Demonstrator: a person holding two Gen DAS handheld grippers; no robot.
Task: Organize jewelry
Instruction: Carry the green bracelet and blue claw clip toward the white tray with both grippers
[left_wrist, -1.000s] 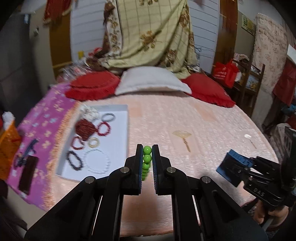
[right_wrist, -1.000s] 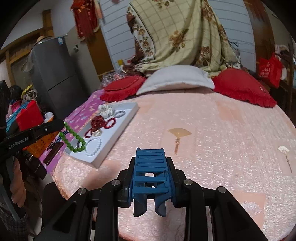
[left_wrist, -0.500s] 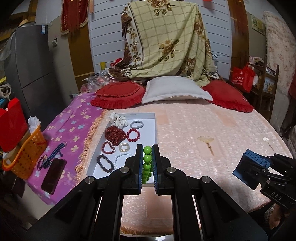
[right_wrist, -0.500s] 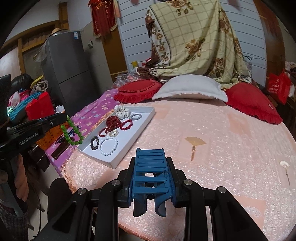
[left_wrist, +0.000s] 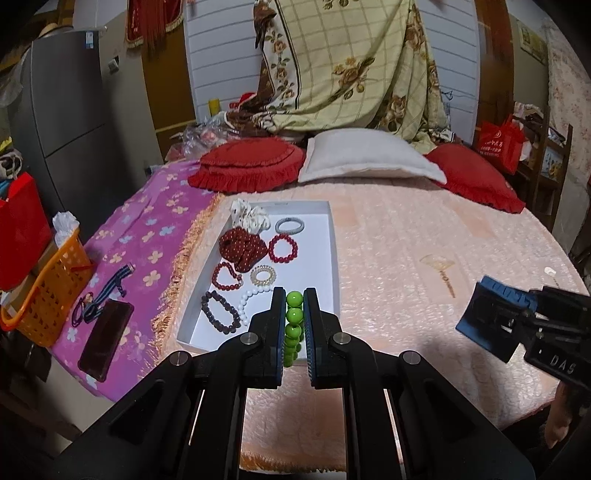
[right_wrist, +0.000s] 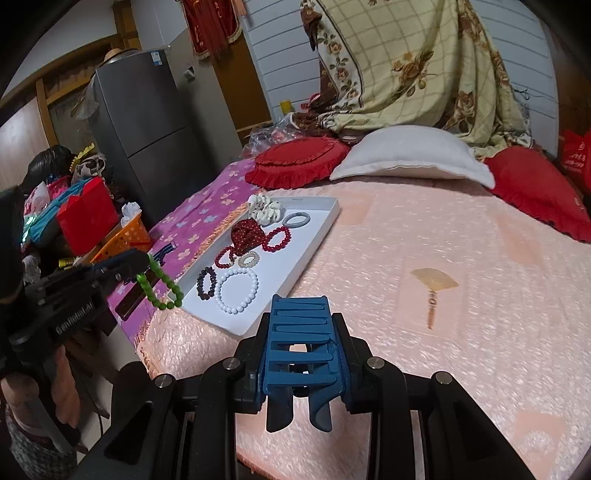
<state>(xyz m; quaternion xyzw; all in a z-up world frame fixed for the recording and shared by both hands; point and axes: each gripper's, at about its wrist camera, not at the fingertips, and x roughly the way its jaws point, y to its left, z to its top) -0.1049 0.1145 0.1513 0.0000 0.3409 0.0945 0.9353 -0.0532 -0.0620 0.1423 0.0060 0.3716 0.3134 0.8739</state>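
My left gripper (left_wrist: 294, 295) is shut on a green bead bracelet (left_wrist: 293, 325) and holds it in the air in front of the near end of a white tray (left_wrist: 332, 254). The bracelet also hangs from that gripper in the right wrist view (right_wrist: 162, 288). The tray (right_wrist: 317, 236) lies on the pink bedspread and holds several bracelets: red, dark, white (right_wrist: 238, 286) and grey, plus a cream scrunchie. My right gripper (right_wrist: 301, 321) is shut on a blue hair claw clip (right_wrist: 299, 347), held above the bed's near edge, right of the tray. It shows in the left wrist view (left_wrist: 491, 321).
A pink bedspread (left_wrist: 424, 258) covers the bed, with red cushions and a white pillow (left_wrist: 369, 158) at the back. A purple floral cloth (left_wrist: 147, 240) at the left bears a dark phone (left_wrist: 105, 338) and a lanyard. An orange basket (left_wrist: 44, 295) stands left. Fan-shaped ornaments lie at the right.
Both grippers have pulled back and tilted so the whole tray and bed show. The left gripper now points at the tray's near end. Both grips are unchanged.
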